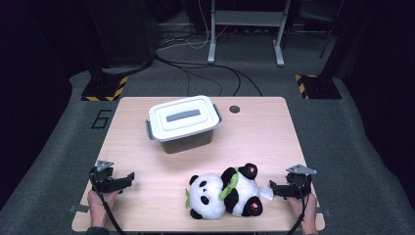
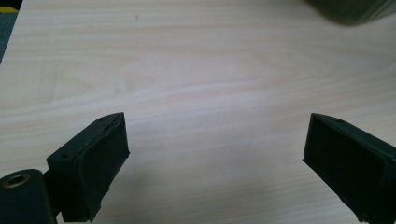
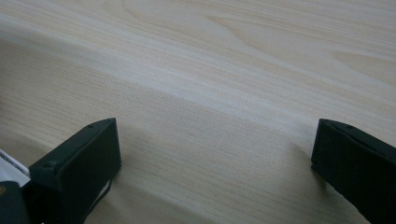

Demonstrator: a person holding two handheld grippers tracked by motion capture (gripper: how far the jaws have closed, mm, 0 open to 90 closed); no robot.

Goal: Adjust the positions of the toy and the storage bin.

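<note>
On the pale wooden table (image 1: 147, 147), both grippers, left (image 1: 128, 177) and right (image 1: 272, 188), are resting wide apart-jawed and empty beside the black-and-white plush panda (image 1: 225, 192).

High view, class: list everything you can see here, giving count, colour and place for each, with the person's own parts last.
Table: one, light wood, centre of the floor.
Storage box: one, white lid shut on a dark body, grey side clips, far middle of the table.
Panda plush: one, black and white with green bamboo, lying at the near edge, right of centre.
Left gripper: one, black, jaws open with nothing between them, near left of the table.
Right gripper: one, black, jaws open with nothing between them, near right, beside the panda plush.
</note>
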